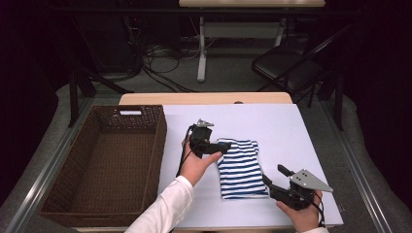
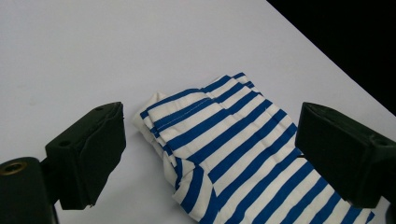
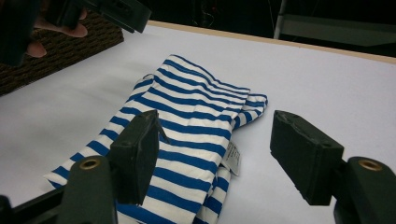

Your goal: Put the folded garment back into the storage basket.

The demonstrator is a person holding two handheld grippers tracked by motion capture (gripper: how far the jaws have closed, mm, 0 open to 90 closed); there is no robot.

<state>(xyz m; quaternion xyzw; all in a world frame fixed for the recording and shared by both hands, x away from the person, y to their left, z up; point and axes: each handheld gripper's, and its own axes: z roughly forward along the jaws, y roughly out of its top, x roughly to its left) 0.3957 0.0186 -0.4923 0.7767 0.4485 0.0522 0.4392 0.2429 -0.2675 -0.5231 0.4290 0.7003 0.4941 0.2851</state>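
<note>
A folded garment [image 1: 241,168] with blue and white stripes lies flat on the white-covered table [image 1: 291,131], roughly at the centre of the surface in the high view. A brown woven basket [image 1: 141,160] stands on the table at the garment's 9 o'clock, well apart from it, with its interior in shadow. The left claw [image 1: 224,147] is held in the person's left hand [image 1: 194,165] at the garment's 11 o'clock corner; a white sleeve [image 1: 165,208] covers the forearm. In the left gripper view, the left claw [image 2: 210,149] is wide open, with its two black jaws standing on either side of the garment's [image 2: 233,149] folded corner and not closed on the cloth; the layered edges of the fold are visible between them. The right claw [image 1: 273,178] is held in the person's right hand [image 1: 303,216] at the garment's 4 o'clock corner, with a grey three-cornered plate [image 1: 311,180] on top. In the right gripper view, the right claw [image 3: 217,151] is also wide open and grips nothing: one jaw sits over the striped cloth [image 3: 196,121] and the other over bare table at the garment's edge. A small white label [image 3: 232,157] shows at the garment's near edge between the jaws. Beyond the table's 12 o'clock edge stand a dark chair [image 1: 291,63] and a second table's legs [image 1: 201,48] on a grey floor with loose cables [image 1: 160,58].
</note>
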